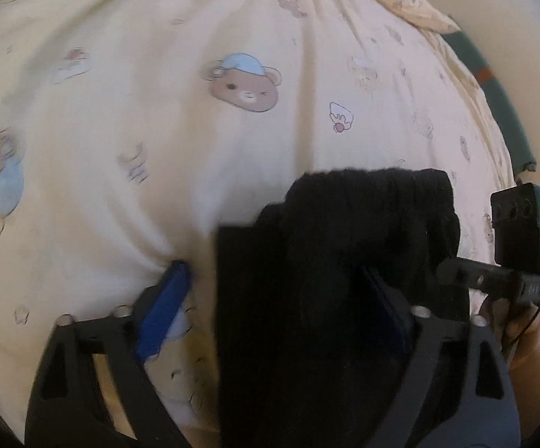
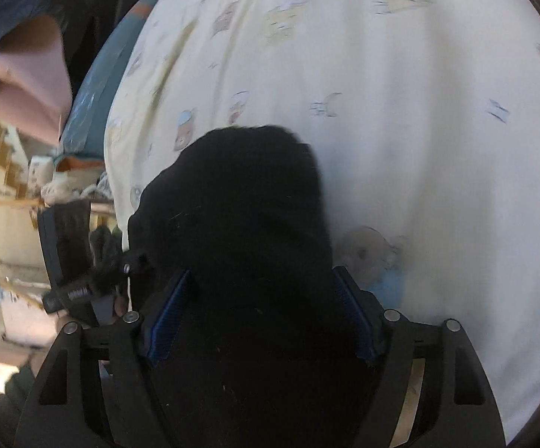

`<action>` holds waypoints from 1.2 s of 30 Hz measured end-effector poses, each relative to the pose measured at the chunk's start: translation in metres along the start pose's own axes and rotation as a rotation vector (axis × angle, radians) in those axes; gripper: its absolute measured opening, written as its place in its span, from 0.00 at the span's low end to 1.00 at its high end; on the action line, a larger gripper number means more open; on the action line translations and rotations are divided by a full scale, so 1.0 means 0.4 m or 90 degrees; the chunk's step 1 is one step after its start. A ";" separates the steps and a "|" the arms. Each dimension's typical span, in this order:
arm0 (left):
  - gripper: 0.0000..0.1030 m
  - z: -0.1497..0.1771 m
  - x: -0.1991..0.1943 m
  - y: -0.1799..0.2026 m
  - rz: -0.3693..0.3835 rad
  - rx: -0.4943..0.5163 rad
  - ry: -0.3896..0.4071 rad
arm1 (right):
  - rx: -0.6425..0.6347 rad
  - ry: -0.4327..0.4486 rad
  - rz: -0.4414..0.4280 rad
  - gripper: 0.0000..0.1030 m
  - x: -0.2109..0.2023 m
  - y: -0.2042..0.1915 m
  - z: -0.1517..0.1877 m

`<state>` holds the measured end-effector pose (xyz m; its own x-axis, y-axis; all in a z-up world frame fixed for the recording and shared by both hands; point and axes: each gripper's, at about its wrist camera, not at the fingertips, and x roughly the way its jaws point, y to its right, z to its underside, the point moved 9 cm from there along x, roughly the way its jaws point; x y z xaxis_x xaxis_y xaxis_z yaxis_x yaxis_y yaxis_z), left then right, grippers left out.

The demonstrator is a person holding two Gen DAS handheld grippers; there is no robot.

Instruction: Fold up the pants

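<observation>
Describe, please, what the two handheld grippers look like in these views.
Both the left gripper and right gripper have black angular frames with triangular cut-outs, silver bolt heads and ribbed blue finger pads. The right one carries a black box with a green light.

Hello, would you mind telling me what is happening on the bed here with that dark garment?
A person is folding black pants on a cream bedsheet printed with bears, with a handheld gripper in each hand. The left gripper stands open, the fabric lying between its blue pads with a gap on one side. The right gripper also stands wide, straddling a bunched part of the pants; whether its pads press the cloth is unclear. The pants look bunched, not yet neatly folded.
</observation>
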<state>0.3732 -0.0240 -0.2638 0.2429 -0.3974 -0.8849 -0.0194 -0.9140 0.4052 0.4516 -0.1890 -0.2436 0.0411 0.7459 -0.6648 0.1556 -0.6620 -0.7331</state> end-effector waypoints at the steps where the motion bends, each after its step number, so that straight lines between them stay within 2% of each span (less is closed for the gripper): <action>1: 0.57 -0.008 0.001 0.014 0.011 0.001 -0.005 | 0.002 -0.003 0.000 0.73 0.008 -0.001 -0.001; 2: 0.51 -0.013 -0.003 0.023 0.002 0.016 -0.001 | 0.006 -0.005 -0.002 0.68 0.014 -0.002 -0.005; 4: 0.40 -0.011 0.004 0.031 -0.015 0.041 -0.014 | -0.005 0.006 0.009 0.34 0.013 -0.012 -0.013; 6: 0.31 -0.012 -0.006 0.028 0.002 0.035 -0.014 | -0.028 0.001 0.027 0.16 0.009 -0.019 -0.008; 7: 0.28 -0.012 -0.020 0.031 0.016 0.034 -0.011 | -0.037 0.003 0.028 0.13 -0.003 -0.020 -0.005; 12: 0.26 -0.010 -0.114 0.078 0.004 0.111 0.031 | -0.122 0.036 0.050 0.09 -0.076 -0.095 0.007; 14: 0.18 -0.006 -0.136 0.094 -0.008 0.130 0.035 | -0.155 0.040 0.061 0.08 -0.103 -0.128 0.014; 15: 0.11 -0.003 -0.148 0.098 -0.005 0.136 0.034 | -0.167 0.044 0.065 0.08 -0.119 -0.151 0.017; 20: 0.09 0.018 -0.229 0.125 -0.007 0.167 0.064 | -0.234 0.064 0.077 0.06 -0.166 -0.249 0.040; 26: 0.09 0.049 -0.320 0.169 0.014 0.195 0.104 | -0.285 0.081 0.093 0.06 -0.223 -0.312 0.092; 29: 0.08 0.090 -0.386 0.195 0.029 0.220 0.137 | -0.316 0.091 0.090 0.06 -0.251 -0.362 0.134; 31: 0.08 0.141 -0.448 0.213 0.058 0.236 0.161 | -0.344 0.098 0.079 0.06 -0.275 -0.405 0.174; 34: 0.09 0.262 -0.553 0.219 0.086 0.272 0.186 | -0.435 0.101 0.057 0.06 -0.318 -0.502 0.291; 36: 0.09 0.345 -0.595 0.215 0.092 0.295 0.173 | -0.493 0.080 0.041 0.06 -0.336 -0.561 0.398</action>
<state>0.1798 -0.0191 -0.0501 0.4463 -0.5416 -0.7123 -0.4804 -0.8166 0.3200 0.2539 -0.1524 -0.0127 0.1775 0.7405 -0.6482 0.7911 -0.4991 -0.3537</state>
